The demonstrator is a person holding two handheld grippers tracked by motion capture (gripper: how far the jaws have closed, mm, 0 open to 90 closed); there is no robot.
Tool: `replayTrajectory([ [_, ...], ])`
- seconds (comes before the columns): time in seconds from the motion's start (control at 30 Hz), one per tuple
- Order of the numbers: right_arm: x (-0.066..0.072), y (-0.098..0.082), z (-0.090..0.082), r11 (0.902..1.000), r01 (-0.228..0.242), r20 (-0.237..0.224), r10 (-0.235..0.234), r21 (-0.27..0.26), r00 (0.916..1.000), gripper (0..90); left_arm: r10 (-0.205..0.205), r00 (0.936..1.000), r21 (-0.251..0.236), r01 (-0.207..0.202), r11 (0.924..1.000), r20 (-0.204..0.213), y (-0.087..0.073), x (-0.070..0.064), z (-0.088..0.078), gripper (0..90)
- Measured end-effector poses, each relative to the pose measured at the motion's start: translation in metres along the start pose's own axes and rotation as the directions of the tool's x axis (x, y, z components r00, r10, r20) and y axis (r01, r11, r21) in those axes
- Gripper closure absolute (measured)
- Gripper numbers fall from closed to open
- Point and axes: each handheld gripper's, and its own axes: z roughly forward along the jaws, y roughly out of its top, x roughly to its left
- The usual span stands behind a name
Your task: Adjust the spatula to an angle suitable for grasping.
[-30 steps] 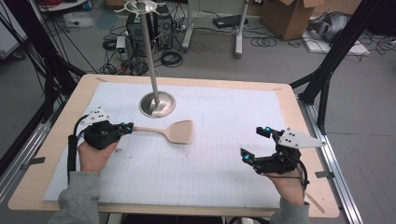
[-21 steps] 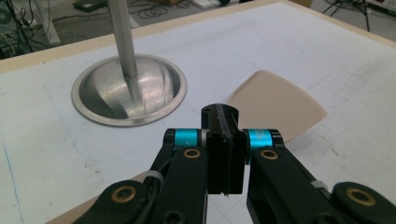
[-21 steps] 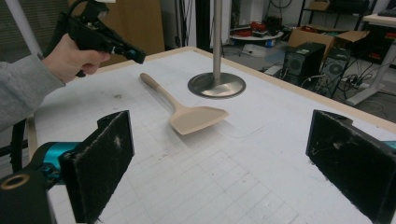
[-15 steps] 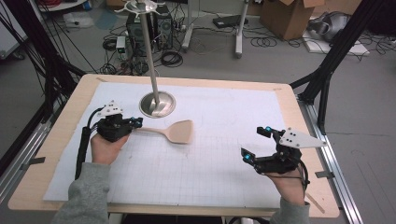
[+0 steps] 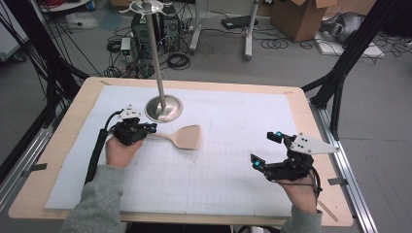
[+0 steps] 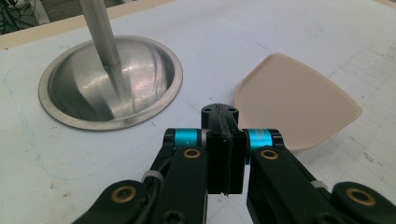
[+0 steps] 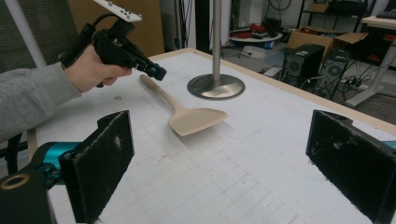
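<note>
Beige flat-bladed plastic spatula [image 5: 185, 137] lay left of centre on white gridded mat [image 5: 233, 160], near steel pole base [image 5: 164, 108]. Left gripper [image 5: 151, 128] clamped on handle end, probably for lifting; right gripper [image 5: 265, 148] spread wide, idle near right edge.

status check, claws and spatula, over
Left claw shut, above the spatula handle, nothing between its pads. Right claw open, empty, off to the side. Spatula flat on the mat, stand base close beside it.

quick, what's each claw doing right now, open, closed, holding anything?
Left claw: closed, just above the spatula handle, nothing between its jaws.
Right claw: open, holding nothing.
</note>
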Motion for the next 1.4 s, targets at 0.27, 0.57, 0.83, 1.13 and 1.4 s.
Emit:
replayTrajectory([
  [0.27,0.0,0.0,0.001,1.0,0.005,-0.006,-0.005,0.0,1.0,6.7,-0.012,0.9999,0.018,0.012,0.9998,0.0,-0.004,0.002,0.018,89.6],
  [0.57,0.001,0.0,0.002,1.0,0.003,-0.008,-0.003,0.006,1.0,6.7,-0.027,0.9996,0.03,0.027,0.9992,-0.007,-0.009,0.006,0.031,89.6],
  [0.83,0.001,0.0,0.002,1.0,0.004,-0.01,-0.004,0.004,0.9999,6.6,-0.021,0.9996,0.052,0.022,0.9984,-0.018,-0.011,0.005,0.039,89.6],
  [1.13,0.002,0.0,0.002,1.0,-0.001,-0.011,0.001,0.007,0.9999,6.7,0.0,0.9999,0.107,0.001,0.9943,-0.014,-0.008,-0.001,0.053,89.6],
  [1.4,0.001,-0.001,0.001,1.0,-0.001,-0.01,0.001,0.007,1.0,6.7,-0.008,0.9999,0.116,0.009,0.9932,-0.013,-0.01,0.0,0.056,89.6],
])
